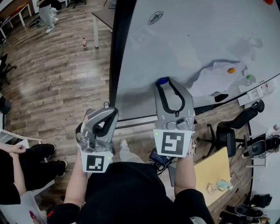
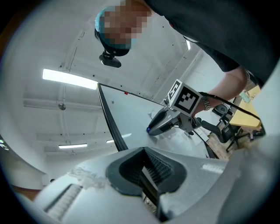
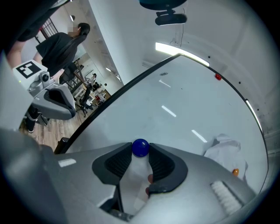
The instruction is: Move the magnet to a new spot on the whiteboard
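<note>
Right hand-held gripper (image 1: 164, 83) has its jaw tips pinched on the small blue magnet (image 3: 140, 147), low on the whiteboard (image 1: 197, 39). Left hand-held gripper (image 1: 113, 110) is closed w/ nothing in it. Magnet looks light, hard, round & smooth, so prob. slippery. Best to squeeze its sides.

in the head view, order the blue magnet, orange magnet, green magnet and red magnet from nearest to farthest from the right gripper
From the right gripper:
1. blue magnet, between its jaw tips, against the whiteboard.
2. orange magnet, off to the right, mid-board.
3. green magnet, just right of the orange one.
4. red magnet, far off at the picture's top right corner.
</note>
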### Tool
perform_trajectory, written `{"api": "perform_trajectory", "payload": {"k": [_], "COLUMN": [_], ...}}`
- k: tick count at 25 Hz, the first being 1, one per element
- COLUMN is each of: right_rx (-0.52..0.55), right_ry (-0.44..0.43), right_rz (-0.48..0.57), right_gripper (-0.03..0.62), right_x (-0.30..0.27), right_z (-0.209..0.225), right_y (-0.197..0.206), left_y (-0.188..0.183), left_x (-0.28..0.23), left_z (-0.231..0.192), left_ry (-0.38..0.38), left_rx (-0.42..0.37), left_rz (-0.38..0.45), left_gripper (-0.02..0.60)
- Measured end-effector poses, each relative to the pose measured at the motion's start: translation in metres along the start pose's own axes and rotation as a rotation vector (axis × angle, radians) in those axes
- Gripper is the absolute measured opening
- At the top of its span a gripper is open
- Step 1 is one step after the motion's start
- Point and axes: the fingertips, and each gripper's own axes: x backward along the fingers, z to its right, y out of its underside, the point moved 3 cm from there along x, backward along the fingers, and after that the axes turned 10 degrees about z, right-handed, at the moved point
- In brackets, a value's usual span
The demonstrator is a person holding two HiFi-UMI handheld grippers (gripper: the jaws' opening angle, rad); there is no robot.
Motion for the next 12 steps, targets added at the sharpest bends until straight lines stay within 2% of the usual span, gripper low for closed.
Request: {"api": "perform_trajectory", "payload": {"k": [12], "right_rx": [-0.019], "right_ry": [-0.005], "right_rz": [0.036], "right_gripper": [0.128], "right_x": [-0.0007], "right_z": [0.0005], "right_y": [0.0006], "left_y": [0.0031], "left_x": [-0.0015], "left_z": [0.0006], "left_ry": [-0.001], "left_rx": [0.000], "left_rz": [-0.006], "left_gripper": [0.002]}}
